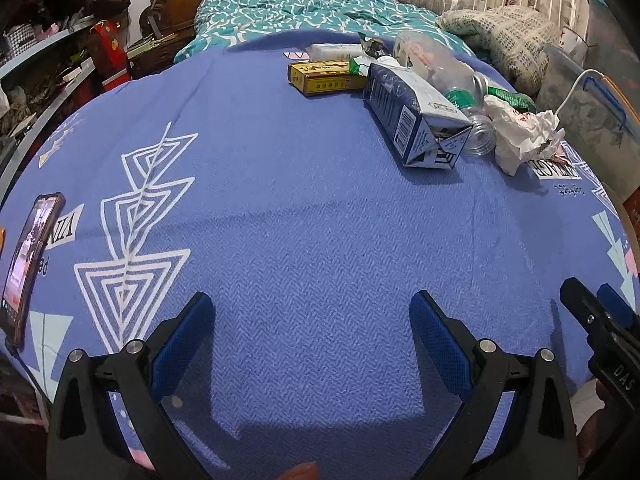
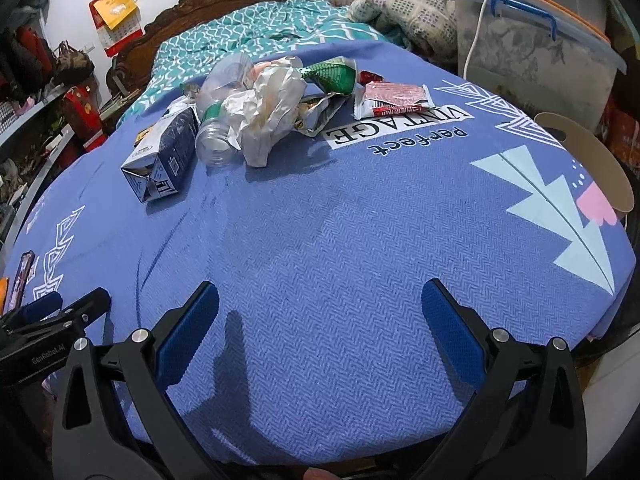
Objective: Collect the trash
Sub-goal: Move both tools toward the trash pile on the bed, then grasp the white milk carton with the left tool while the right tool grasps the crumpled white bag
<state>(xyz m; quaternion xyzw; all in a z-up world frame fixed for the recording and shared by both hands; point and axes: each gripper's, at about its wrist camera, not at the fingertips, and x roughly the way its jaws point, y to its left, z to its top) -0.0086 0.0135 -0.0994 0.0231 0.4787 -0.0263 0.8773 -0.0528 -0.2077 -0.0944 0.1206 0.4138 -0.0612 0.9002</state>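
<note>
Trash lies in a pile on the far part of a blue bedsheet (image 1: 304, 216). It holds a blue-and-white carton (image 1: 412, 120) (image 2: 160, 156), a clear plastic bottle (image 1: 452, 80) (image 2: 220, 120), crumpled white paper (image 1: 524, 132) (image 2: 268, 116), a yellow box (image 1: 324, 77), a green wrapper (image 2: 332, 76) and a red-and-white sachet (image 2: 392, 100). My left gripper (image 1: 312, 320) is open and empty, low over the near sheet. My right gripper (image 2: 320, 312) is open and empty, beside it to the right. The right gripper's tip also shows in the left wrist view (image 1: 592, 312).
A phone (image 1: 28, 264) lies at the sheet's left edge. A brown paper bag (image 2: 588, 168) stands off the right edge. A clear storage box (image 2: 536, 48) with a white cable is at the back right. Teal bedding (image 1: 304, 4) and a shelf (image 1: 36, 92) lie beyond.
</note>
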